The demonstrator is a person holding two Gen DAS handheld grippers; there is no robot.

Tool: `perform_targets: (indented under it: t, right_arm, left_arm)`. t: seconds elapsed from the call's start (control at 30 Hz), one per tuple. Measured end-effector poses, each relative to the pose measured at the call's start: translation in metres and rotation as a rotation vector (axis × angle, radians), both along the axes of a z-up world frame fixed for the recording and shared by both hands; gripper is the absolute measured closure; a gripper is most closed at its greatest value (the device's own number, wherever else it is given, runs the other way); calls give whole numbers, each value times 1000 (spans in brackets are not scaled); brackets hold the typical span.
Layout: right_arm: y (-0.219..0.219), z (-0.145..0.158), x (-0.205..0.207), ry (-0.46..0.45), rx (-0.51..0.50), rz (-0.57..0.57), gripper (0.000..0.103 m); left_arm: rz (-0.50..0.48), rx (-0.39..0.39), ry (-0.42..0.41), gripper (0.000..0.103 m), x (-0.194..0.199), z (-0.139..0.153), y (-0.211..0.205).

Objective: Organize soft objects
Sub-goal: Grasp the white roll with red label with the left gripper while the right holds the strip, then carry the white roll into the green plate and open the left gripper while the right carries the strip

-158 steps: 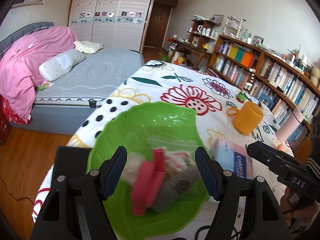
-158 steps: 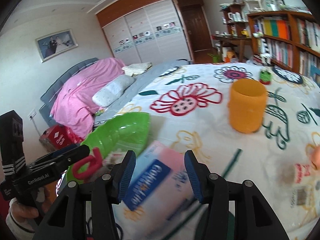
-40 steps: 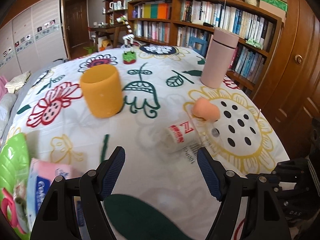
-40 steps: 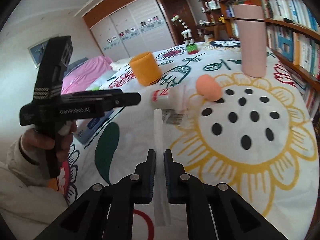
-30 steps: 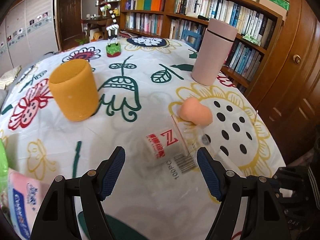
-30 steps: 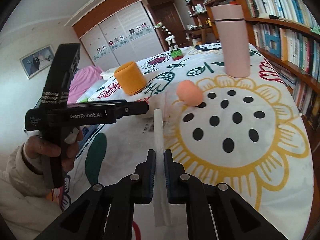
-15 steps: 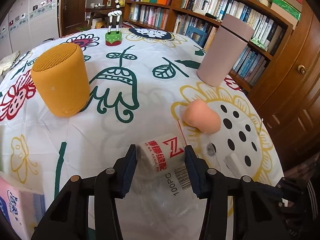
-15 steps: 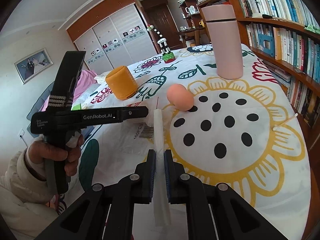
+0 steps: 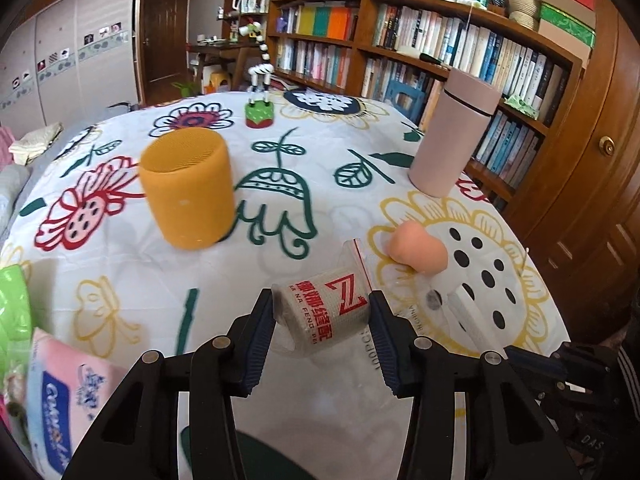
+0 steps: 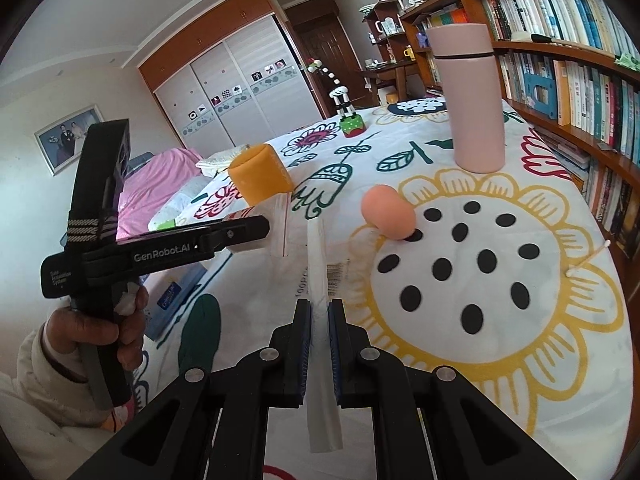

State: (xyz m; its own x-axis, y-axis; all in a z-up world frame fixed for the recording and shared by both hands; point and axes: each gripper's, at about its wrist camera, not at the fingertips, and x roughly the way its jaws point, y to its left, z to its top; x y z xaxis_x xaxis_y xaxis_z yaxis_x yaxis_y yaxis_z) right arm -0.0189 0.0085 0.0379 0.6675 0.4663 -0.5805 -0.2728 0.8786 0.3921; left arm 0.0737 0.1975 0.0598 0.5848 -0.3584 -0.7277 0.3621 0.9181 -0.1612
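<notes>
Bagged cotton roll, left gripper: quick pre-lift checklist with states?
1. Left gripper fingers flank the bagged cotton roll: ok.
2. Firm squeeze on the roll: cannot tell.
3. Right gripper shut on the white strip: ok.
4. Peach sponge clear of the left fingers: ok.
5. Bag's loose plastic free of the white strip: cannot tell.
6. Green bowl visible for the drop: only its edge, at the left, ok.
</notes>
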Motion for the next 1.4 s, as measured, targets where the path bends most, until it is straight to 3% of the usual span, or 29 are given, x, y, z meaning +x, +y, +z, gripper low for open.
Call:
perform_targets:
  t: [0.5,0.87,1.23,1.4]
  right_arm:
    - [37,11,10,-8,25,58,93]
    - [82,23,23,-26,35,122,93]
    - [137,36,34,-44,22,207,93]
    - [163,38,37,-45,10,248,93]
  left_arm:
    - [107,-39,-44,55,-18,17,57]
    - [277,-49,-106,55,-30,33,139]
    - [464,-45,-89,55,-37,20,230]
    - [505,-49,-74,55,-42,10,256]
